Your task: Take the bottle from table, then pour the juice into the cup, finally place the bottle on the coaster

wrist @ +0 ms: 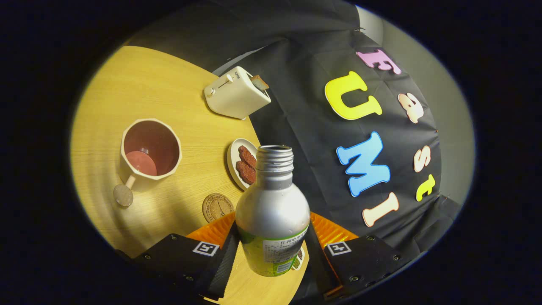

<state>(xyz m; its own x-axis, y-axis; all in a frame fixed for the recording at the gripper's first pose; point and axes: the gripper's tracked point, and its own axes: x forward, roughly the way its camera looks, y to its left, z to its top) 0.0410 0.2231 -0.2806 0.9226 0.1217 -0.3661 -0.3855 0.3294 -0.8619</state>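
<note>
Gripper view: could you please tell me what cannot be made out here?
- Bottle: its base is hidden between the gripper fingers; the mouth faces away, so any juice inside is unseen.
- Label print: too small to tell.
- Plate: its near side is hidden behind the bottle neck.
- Coaster: its near edge is covered by the gripper.
- Cup: interior shadowed, so whether it holds juice is unclear.
</note>
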